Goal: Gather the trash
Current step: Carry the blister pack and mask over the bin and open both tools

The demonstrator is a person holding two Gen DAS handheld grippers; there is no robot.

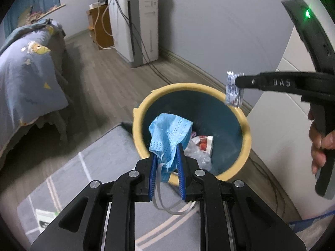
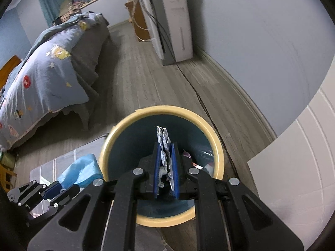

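A round bin (image 1: 248, 138) with a cream rim and dark teal inside stands on the floor; it also shows in the right wrist view (image 2: 219, 152). Plastic wrappers (image 1: 201, 146) lie at its bottom. My left gripper (image 1: 167, 148) is shut on a crumpled blue face mask (image 1: 167, 131) over the bin's near rim, white ear loops hanging below. My right gripper (image 2: 165, 146) is shut on a crinkled silver foil wrapper (image 2: 164, 140) above the bin's opening; the wrapper shows over the far rim in the left wrist view (image 1: 233, 92).
A bed with a blue cartoon duvet (image 1: 27, 77) stands at the left. A white appliance (image 1: 138, 27) with cables stands against the far wall. A grey rug (image 1: 88, 177) lies beside the bin. A white cabinet (image 2: 297, 167) is at the right.
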